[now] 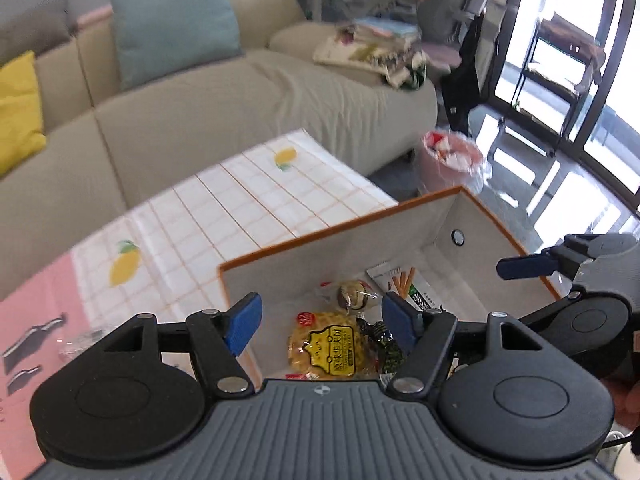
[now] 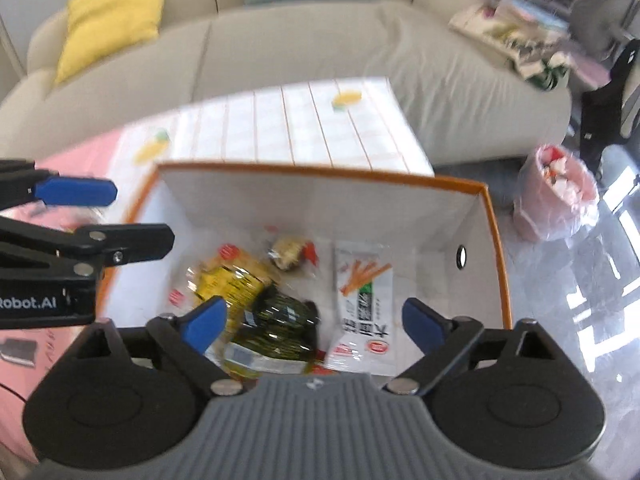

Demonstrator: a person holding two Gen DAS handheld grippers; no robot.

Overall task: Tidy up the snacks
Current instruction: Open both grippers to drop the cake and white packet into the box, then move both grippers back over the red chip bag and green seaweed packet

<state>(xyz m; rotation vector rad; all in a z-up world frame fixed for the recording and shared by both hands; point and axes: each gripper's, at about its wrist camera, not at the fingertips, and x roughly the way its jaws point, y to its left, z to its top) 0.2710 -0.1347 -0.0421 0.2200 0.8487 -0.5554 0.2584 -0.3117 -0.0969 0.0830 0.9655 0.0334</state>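
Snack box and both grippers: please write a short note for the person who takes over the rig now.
Left gripper: jaws open, holding nothing, above the box.
Right gripper: jaws open, holding nothing, also above the box.
Box, orange rim, on the table: it holds a yellow packet, a dark green packet, a white stick-snack pack and a small wrapped snack.
Done: four snacks are in the box.
Left: no loose snack is seen on the table; check outside the views.
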